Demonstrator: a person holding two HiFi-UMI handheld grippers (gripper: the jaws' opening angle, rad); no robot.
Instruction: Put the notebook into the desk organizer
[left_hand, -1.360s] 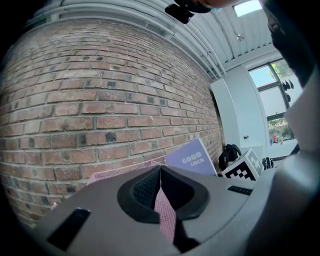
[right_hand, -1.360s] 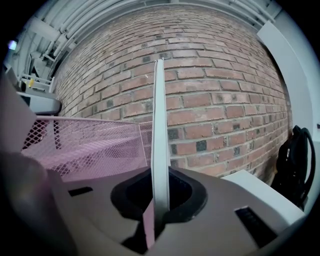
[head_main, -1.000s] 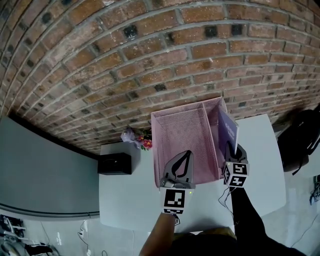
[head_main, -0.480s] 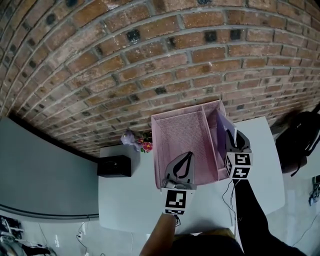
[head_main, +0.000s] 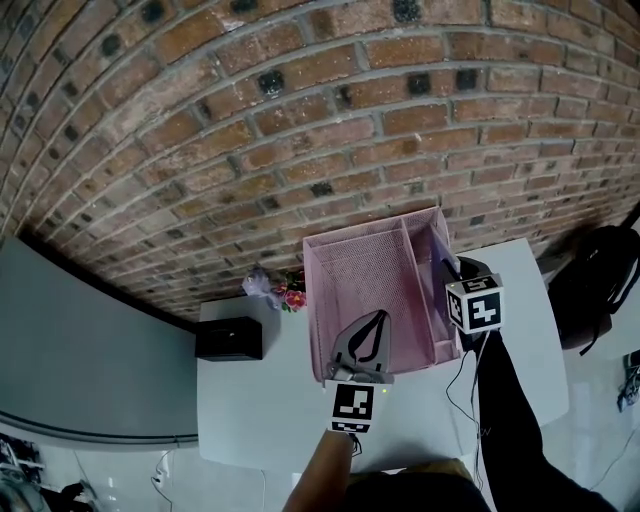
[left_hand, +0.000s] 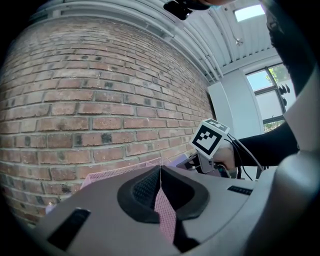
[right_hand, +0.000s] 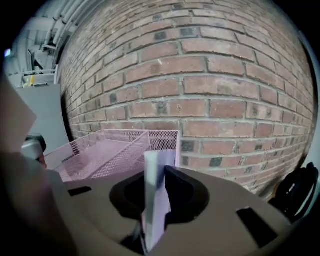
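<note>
**Inspector:** Start at the right gripper (right_hand: 156, 170). Jaws?

**Onlooker:** A narrow gap, and they have just been opening. The notebook (right_hand: 156, 205) stands on edge between them. By my reading the pads no longer pinch it.

**Inspector:** Its place against the desk organizer (head_main: 365, 280)?

**Onlooker:** It is in the organizer's narrow right compartment (head_main: 434, 290), beside the divider, top edge upward. Its long axis runs front to back along that slot, so it lies below and ahead of the jaws. How deep it sits I cannot tell, because the gripper's cube covers it from above.

**Inspector:** The other hand?

**Onlooker:** The left gripper (left_hand: 160, 172) is closed on the organizer's front mesh wall, at the wide compartment, well apart from the notebook.

**Inspector:** Finding?

**Onlooker:** The right hand is the nearer one. The coming move turns on lifting clear straight up along the notebook's faces; sideways drift could tip it against the organizer's outer wall
</note>
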